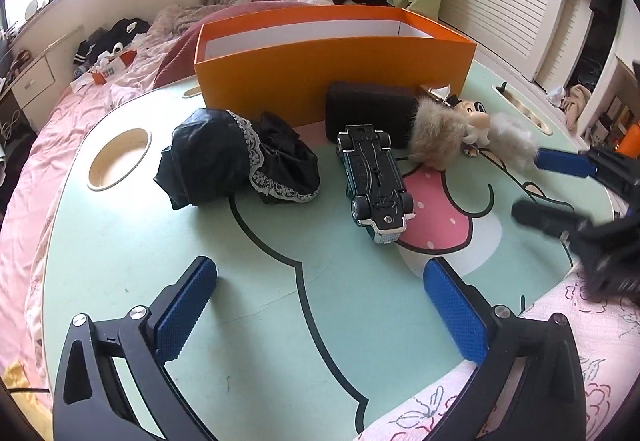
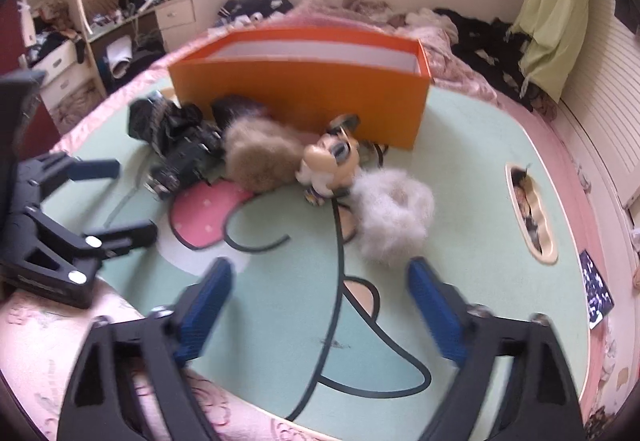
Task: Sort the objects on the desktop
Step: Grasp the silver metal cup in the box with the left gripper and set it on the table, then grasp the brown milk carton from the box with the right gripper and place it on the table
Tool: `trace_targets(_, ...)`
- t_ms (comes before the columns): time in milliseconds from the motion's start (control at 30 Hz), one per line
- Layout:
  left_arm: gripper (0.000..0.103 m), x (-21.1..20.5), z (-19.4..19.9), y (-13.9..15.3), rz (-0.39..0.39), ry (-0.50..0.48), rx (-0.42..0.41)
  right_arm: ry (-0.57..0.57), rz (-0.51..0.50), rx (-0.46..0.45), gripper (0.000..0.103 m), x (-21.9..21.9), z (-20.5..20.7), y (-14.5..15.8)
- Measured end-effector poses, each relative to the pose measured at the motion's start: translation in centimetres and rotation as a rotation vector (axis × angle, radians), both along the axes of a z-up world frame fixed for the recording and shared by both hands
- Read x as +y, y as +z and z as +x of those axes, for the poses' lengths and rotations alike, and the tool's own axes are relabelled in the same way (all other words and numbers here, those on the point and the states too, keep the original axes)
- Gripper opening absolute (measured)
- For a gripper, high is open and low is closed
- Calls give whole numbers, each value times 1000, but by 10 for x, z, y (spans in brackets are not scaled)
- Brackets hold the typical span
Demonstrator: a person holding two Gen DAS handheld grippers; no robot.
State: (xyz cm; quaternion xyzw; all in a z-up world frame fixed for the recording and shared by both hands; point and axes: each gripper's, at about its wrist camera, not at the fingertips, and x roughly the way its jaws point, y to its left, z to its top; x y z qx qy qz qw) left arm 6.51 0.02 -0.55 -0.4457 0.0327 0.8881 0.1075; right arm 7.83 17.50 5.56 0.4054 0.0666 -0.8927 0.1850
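An open orange box (image 1: 336, 65) stands at the back of the mint-green lap table (image 1: 256, 281). In front of it lie a black lace-trimmed cloth (image 1: 224, 161), an upside-down toy car (image 1: 376, 181), a black case (image 1: 368, 109), a brown fur puff (image 1: 436, 137), a small big-eyed doll (image 2: 332, 161) and a white fur puff (image 2: 392, 213). My left gripper (image 1: 320, 301) is open above bare table, short of the car. My right gripper (image 2: 320, 281) is open too, nothing between its pads, the white puff just beyond its right finger (image 2: 432, 301).
The table has a round cup hole (image 1: 120, 157) at its left and an oval slot (image 2: 532, 213) at its right. It rests on a bed with pink sheets (image 1: 24, 169). Clothes are piled behind the box, and drawers (image 2: 176, 13) and shelves stand further back.
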Motion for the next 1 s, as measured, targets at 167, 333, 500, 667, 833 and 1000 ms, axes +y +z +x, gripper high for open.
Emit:
trace_targets(167,103,1,0,0,0,0,0,73,-151,-17,69,-11,-35,67)
trace_targets(333,103,0,0,0,0,-1,0,133,-155,-203,76,-56,-128,91)
trace_targets(500,103,-1,1,0,2,-1,2,119,-59,-425,75,-104,-197,49)
trace_targets(667,103,-1,1,0,2,-1,3,95,-31,-493,70,-131,-224,17)
trace_targets(833,103,-1,1,0,3,0,3,86,31,-562,69,-146,-234,-15)
trace_targets(1000,103,-2,0,0,4,2,1,90,151,-467,48,-150,-224,-12)
